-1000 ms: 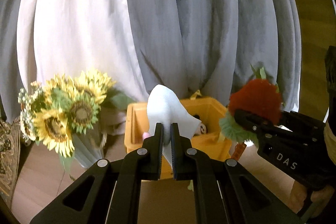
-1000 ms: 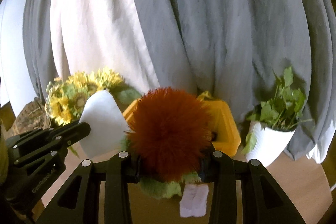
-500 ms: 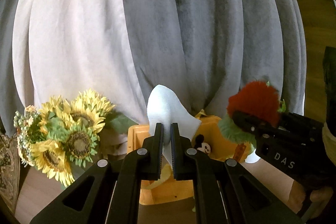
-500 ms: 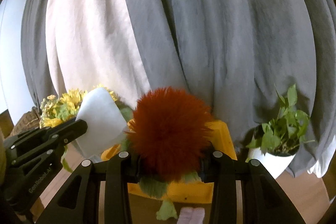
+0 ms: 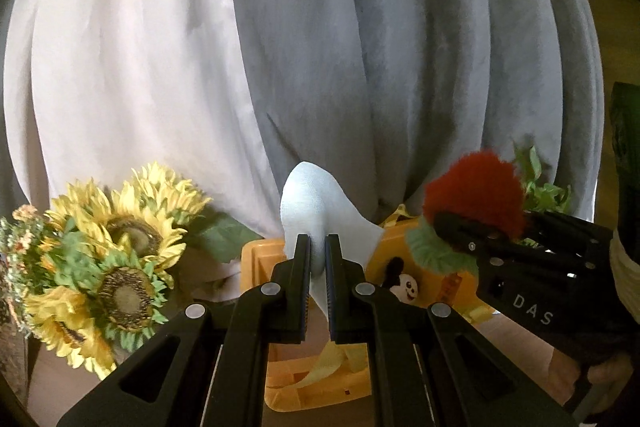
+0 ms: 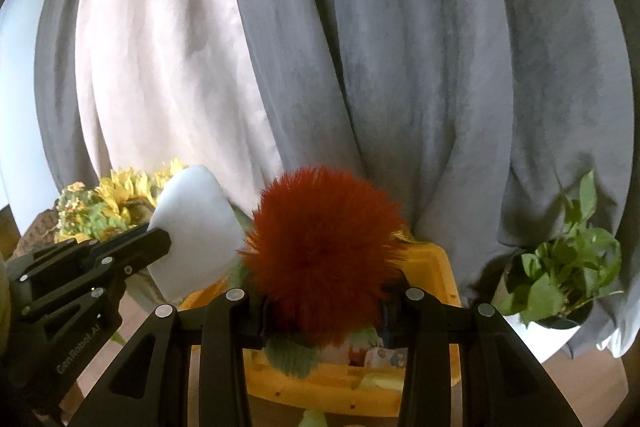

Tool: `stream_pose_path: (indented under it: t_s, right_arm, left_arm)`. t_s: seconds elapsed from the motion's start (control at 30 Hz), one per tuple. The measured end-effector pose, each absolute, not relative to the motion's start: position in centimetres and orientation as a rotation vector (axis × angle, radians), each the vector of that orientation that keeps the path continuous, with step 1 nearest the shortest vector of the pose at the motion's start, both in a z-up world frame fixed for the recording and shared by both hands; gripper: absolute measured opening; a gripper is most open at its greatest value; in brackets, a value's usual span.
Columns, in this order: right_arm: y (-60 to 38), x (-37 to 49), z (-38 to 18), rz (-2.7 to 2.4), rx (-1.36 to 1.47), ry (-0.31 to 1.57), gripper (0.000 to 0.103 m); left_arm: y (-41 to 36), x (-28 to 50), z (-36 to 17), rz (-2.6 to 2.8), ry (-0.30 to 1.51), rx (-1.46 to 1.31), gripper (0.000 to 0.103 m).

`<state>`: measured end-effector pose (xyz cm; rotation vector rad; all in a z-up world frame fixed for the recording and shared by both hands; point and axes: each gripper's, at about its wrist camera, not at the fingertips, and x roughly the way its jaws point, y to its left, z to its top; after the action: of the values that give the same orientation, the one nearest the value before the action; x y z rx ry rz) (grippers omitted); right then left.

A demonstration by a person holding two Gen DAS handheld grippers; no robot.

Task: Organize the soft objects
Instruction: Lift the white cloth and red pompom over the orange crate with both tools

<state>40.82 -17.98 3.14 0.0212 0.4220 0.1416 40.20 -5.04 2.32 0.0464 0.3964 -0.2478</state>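
Above the yellow bin [image 5: 424, 267], left gripper [image 5: 317, 259] pinches a white cloth [image 5: 316, 211], right gripper [image 6: 324, 301] clamps a red pom-pom [image 6: 324, 247]; neither dropped in yet.

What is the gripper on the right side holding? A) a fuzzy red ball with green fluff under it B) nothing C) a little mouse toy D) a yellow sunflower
A: in the right wrist view, the right gripper is shut on the fuzzy red pom-pom toy with green fluff beneath, held over the yellow plastic bin.
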Motion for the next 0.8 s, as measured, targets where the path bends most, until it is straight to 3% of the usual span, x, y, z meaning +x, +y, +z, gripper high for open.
stream_pose_path:
  t_s: [0.8]
  right_arm:
    - [-17.4,48.7,-3.3,0.146,-0.001,0.651,0.04]
  left_arm:
    - [-5.4,46.9,-4.5,-0.265,0.606,0.028,0.009]
